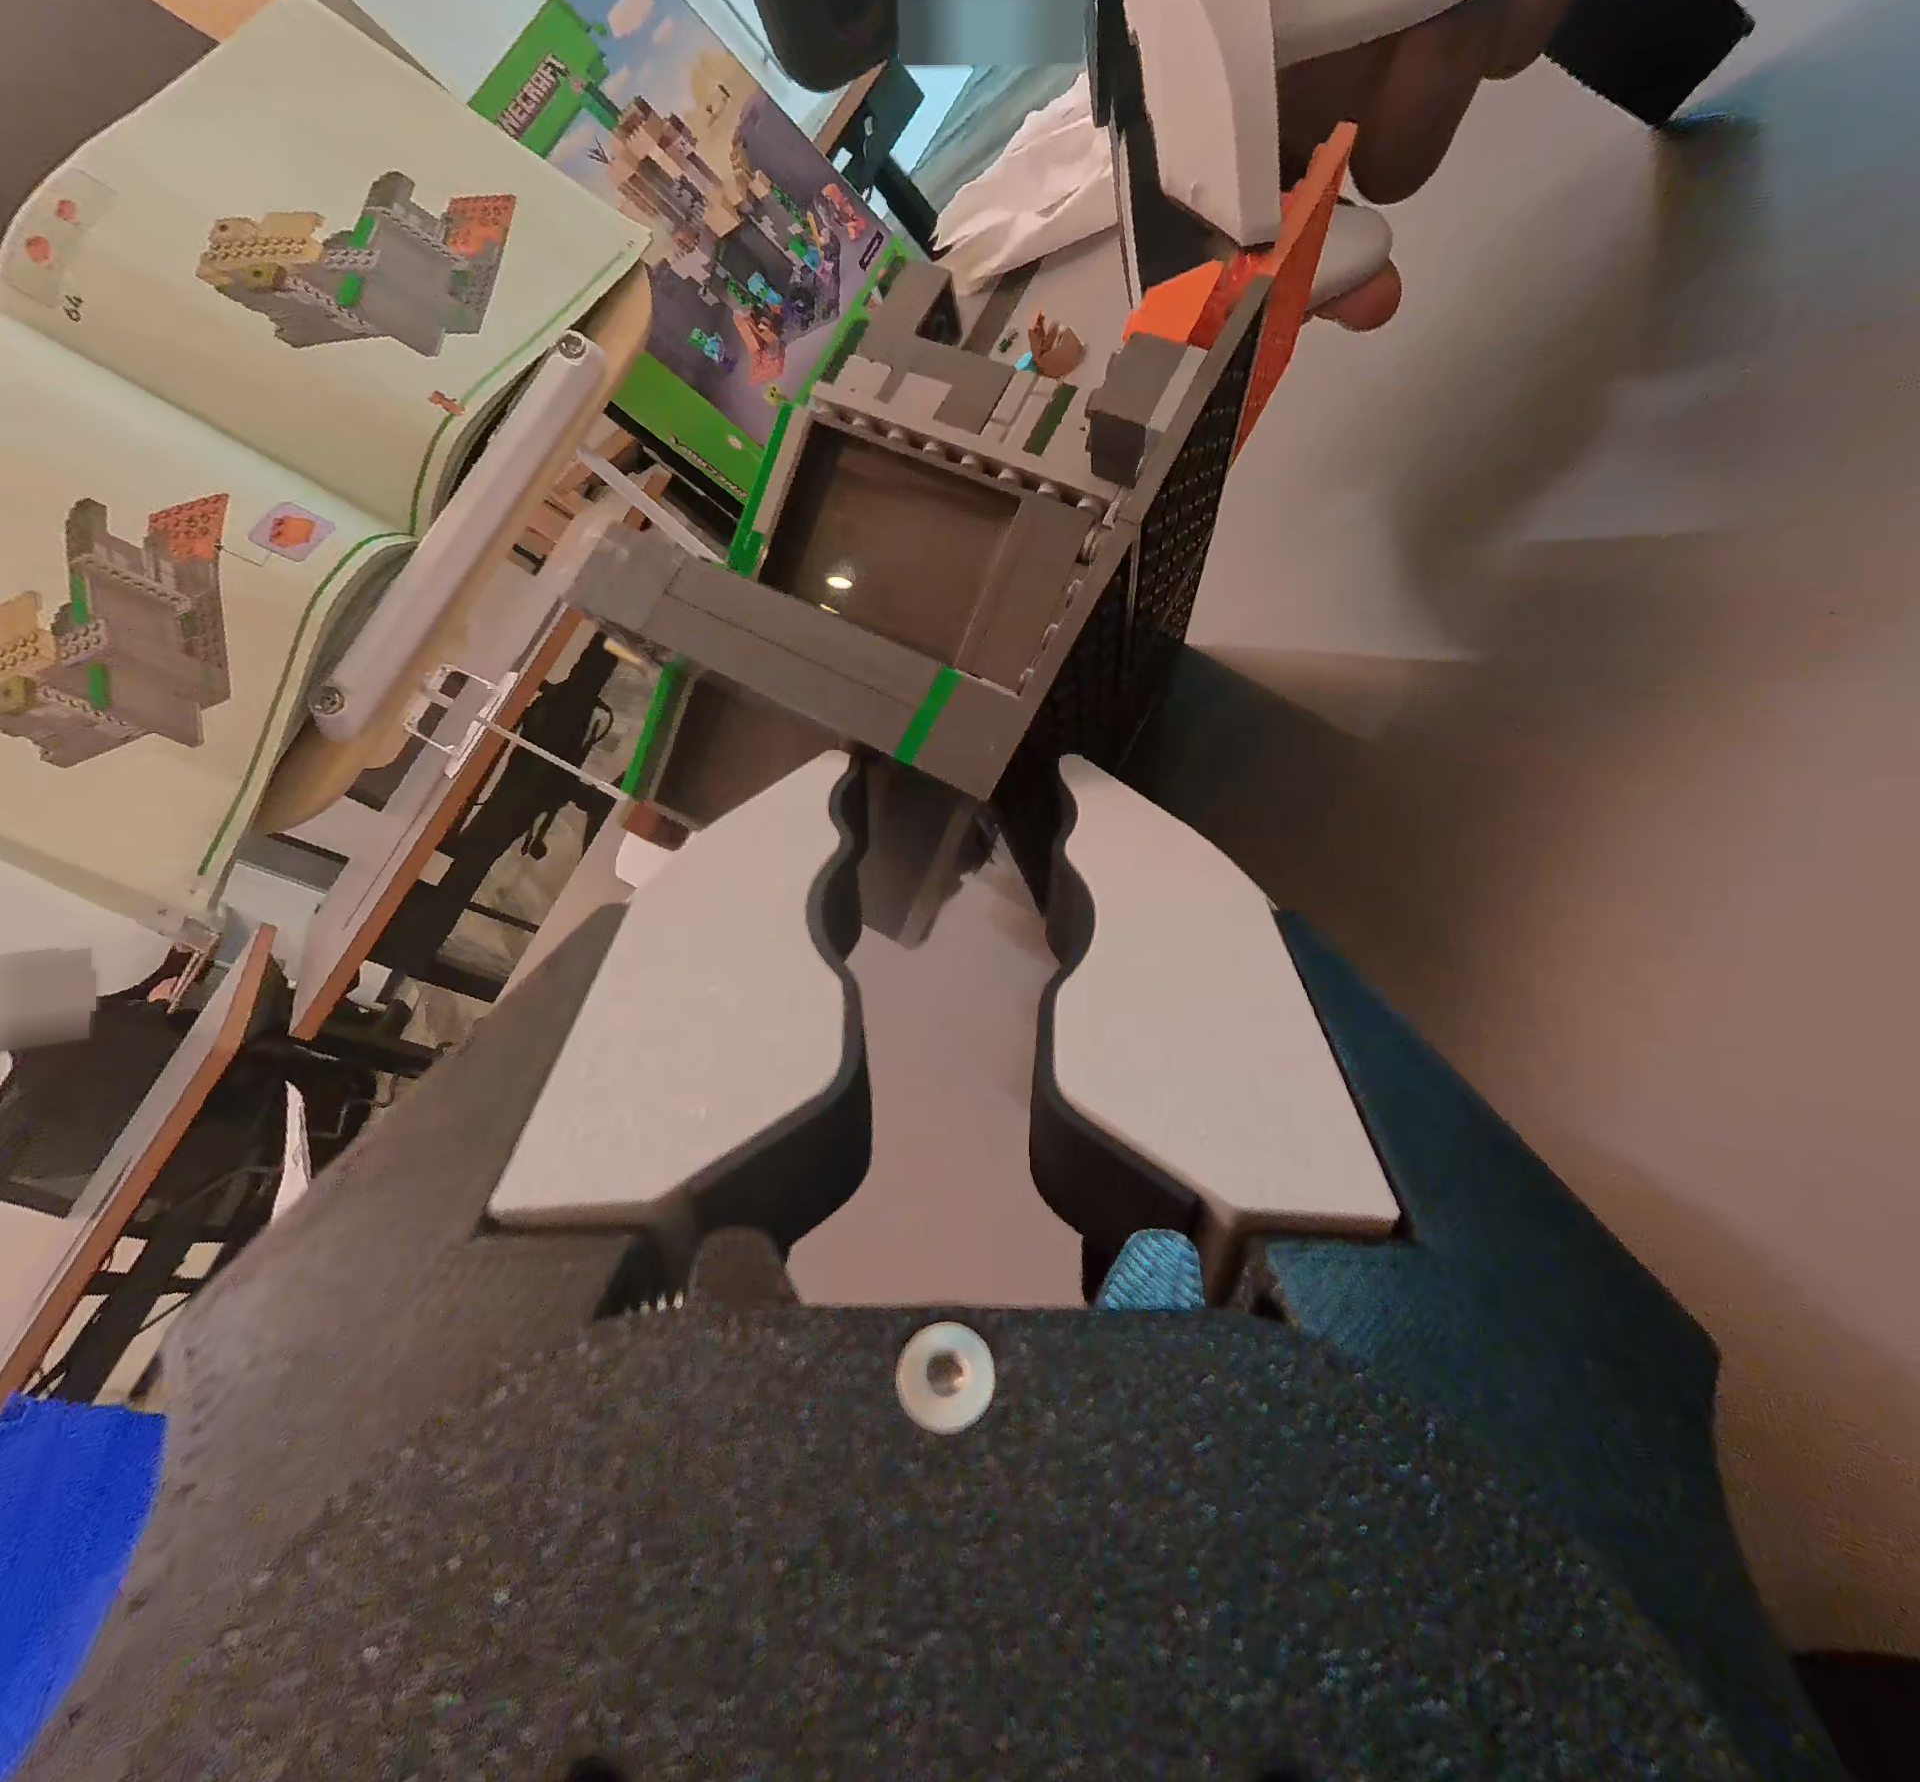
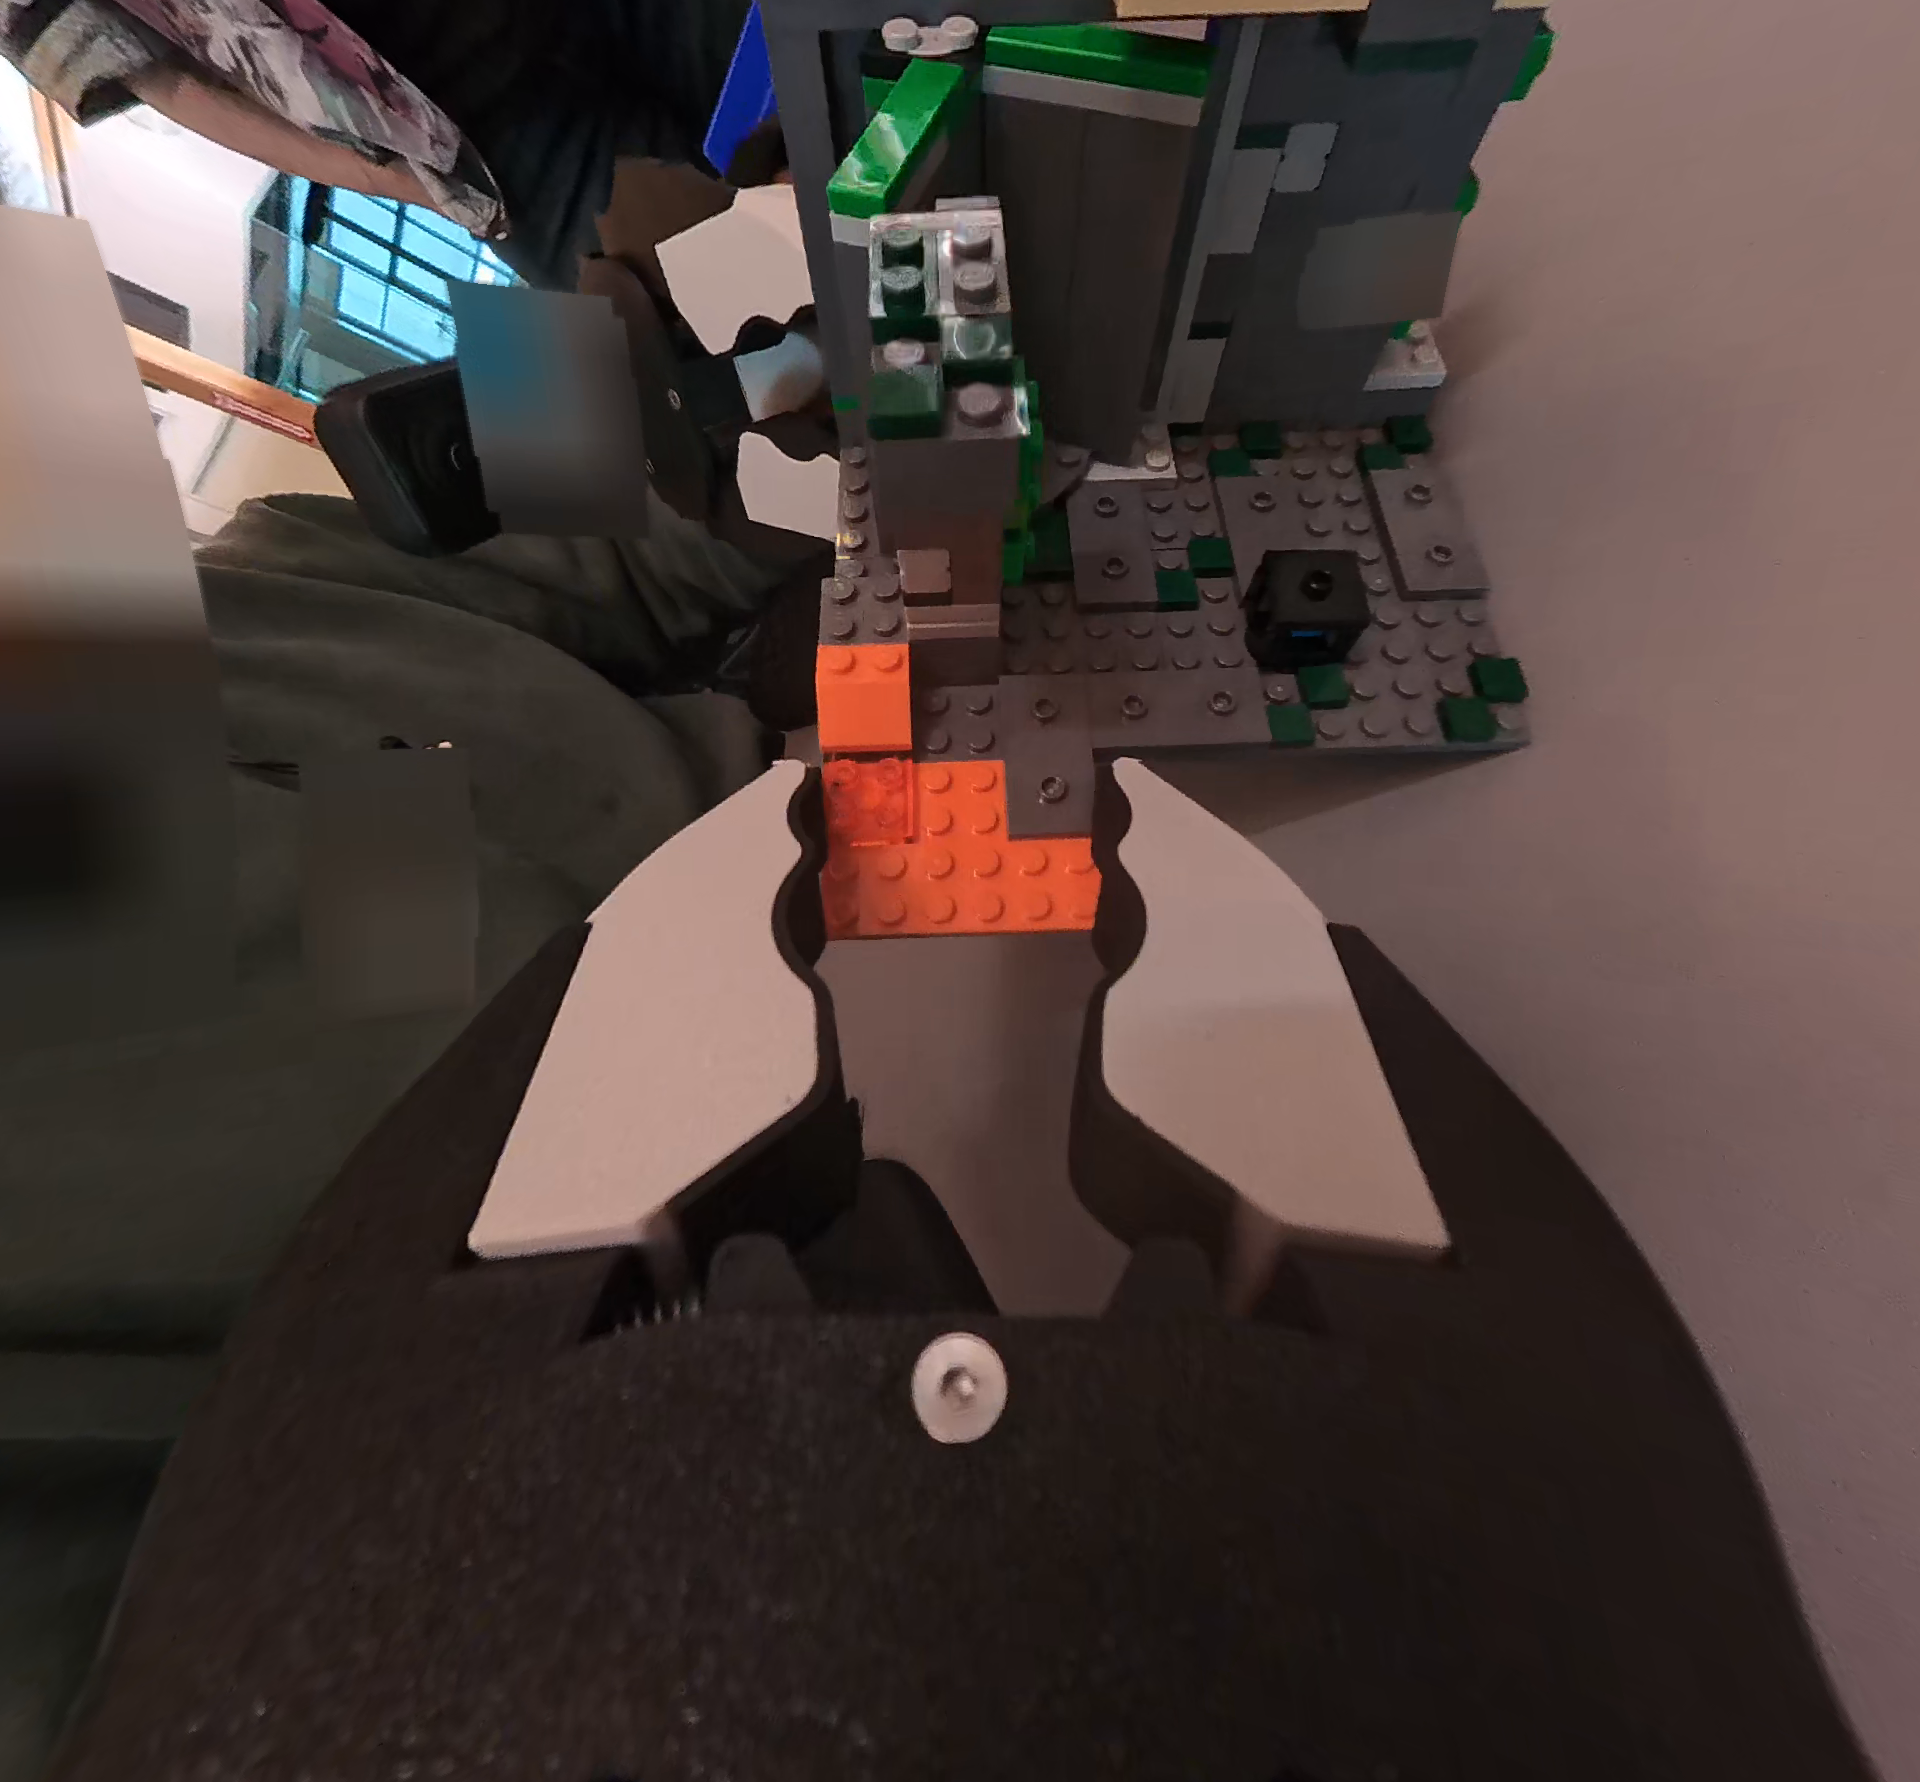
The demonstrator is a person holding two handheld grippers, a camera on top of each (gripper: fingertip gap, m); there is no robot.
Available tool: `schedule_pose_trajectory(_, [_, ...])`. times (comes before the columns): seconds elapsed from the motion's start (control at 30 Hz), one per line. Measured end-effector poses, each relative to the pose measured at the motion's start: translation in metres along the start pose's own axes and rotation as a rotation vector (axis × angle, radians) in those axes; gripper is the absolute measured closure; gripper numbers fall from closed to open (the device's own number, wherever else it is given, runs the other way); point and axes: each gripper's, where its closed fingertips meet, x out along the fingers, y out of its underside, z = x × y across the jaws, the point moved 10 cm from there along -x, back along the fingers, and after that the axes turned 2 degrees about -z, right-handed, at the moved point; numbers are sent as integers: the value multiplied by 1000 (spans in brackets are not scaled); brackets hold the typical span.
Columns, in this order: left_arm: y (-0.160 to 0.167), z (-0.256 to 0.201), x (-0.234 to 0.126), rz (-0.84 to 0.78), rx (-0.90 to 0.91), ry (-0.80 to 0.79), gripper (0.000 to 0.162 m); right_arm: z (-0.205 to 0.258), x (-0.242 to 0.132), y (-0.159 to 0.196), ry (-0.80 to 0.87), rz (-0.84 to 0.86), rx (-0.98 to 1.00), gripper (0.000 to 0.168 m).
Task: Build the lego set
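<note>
On the worktop (image 2: 1714, 382), your right gripper (image 2: 961, 787) clamps the lego build's (image 2: 1143, 330) orange plate (image 2: 966, 875); your left gripper (image 1: 951, 776) clamps its grey wall (image 1: 914, 859).

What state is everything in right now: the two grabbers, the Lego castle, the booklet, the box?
Left gripper: shut on the Lego model's grey wall.
Right gripper: shut on the orange plate at the model's corner.
Lego model: part-built, tilted, held by both grippers.
Instruction booklet: open, propped on a stand.
Set box: behind the model; open or closed, cannot tell.
</note>
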Motion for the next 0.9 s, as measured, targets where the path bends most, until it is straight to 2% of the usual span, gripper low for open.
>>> schedule_pose_trajectory(0.17, [0,-2,-1,-1,-7,0,132,2,-1,3,15,-51,-60,119])
schedule_pose_trajectory(0.33, [-1,-4,-2,2,-7,-3,132,18,-6,5,113,-124,-282,112])
schedule_pose_trajectory(0.47, [-1,-3,-1,8,-15,-3,133,45,0,15,373,-153,-611,114])
schedule_pose_trajectory(0.63, [-2,-1,0,13,-32,1,133,71,30,36,855,-104,-1077,129])
schedule_pose_trajectory(0.73, [-4,1,2,19,-38,3,133,77,45,40,967,-59,-1232,138])
schedule_pose_trajectory(0.9, [-3,2,3,23,-39,1,134,74,43,30,999,-26,-1255,138])
